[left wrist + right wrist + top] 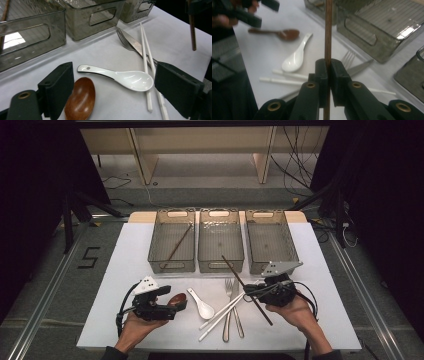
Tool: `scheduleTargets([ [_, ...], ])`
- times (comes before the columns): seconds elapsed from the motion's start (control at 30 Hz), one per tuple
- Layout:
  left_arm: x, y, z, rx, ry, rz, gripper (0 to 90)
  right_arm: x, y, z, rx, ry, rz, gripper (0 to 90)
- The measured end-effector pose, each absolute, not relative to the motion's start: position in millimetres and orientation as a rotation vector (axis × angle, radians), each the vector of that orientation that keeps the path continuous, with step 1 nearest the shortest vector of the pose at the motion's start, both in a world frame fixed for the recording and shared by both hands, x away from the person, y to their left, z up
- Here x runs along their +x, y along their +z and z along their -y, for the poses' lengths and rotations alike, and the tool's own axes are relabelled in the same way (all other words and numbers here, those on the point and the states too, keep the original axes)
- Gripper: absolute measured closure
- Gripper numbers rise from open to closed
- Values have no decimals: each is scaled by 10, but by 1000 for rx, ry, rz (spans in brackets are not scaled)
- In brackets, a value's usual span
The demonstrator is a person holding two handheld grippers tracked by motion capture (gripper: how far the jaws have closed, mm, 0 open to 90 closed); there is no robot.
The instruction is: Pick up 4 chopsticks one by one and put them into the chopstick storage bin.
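Now, brown chopstick (246, 290): clamped in the right gripper (266, 287), clear of the tabletop (125, 265); in the high view it runs diagonally, upper tip toward the middle bin, lower end toward the person.
Long axis: in the right gripper view the stick (328, 30) rises straight up out of the jaws, crosswise to their closing line, with a short length hanging below the pads.
Right gripper state: jaws closed tight on the stick (328, 72), no gap either side of it.
Mate: a second brown chopstick (177, 245) lies slanted inside the left bin (156, 237), so that bin is the likely home for the held one, by my judgement.
Deciding relation: the left bin sits up and to the left of the right gripper, past the middle bin (220, 261); the held stick's slant runs the opposite way to its mate's, so the wrist probably has to turn it for the pair to lie parallel.
Right bin (289, 240): just beyond the right gripper, nearest to it.
Left gripper (167, 302): jaws wide apart and holding nothing; in its own view the brown spoon (81, 100) lies by the left jaw and the white spoon (125, 78) lies between the two jaws.
Nearer hand: the left gripper is closer to the left bin, though the right one carries the stick.
Rest on the tabletop: white chopsticks (222, 312), fork (229, 305).
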State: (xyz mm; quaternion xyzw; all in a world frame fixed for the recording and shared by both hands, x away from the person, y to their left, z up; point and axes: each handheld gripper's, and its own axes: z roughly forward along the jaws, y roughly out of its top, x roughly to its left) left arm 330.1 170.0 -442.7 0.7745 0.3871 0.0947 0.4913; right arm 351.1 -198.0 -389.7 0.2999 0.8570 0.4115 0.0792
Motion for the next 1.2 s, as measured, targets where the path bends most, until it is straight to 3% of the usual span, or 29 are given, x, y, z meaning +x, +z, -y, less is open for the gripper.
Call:
scheduleTargets([
  [0.9, 3428, -4338, -943, 1890, -26, -877, 165, 3433, -4081, 1740, 1105, 1542, -2322, 853],
  [1.2, 3471, -4339, -683, 1892, -93, -837, 249, 3411, -4083, 1692, 1104, 1574, -2301, 853],
])
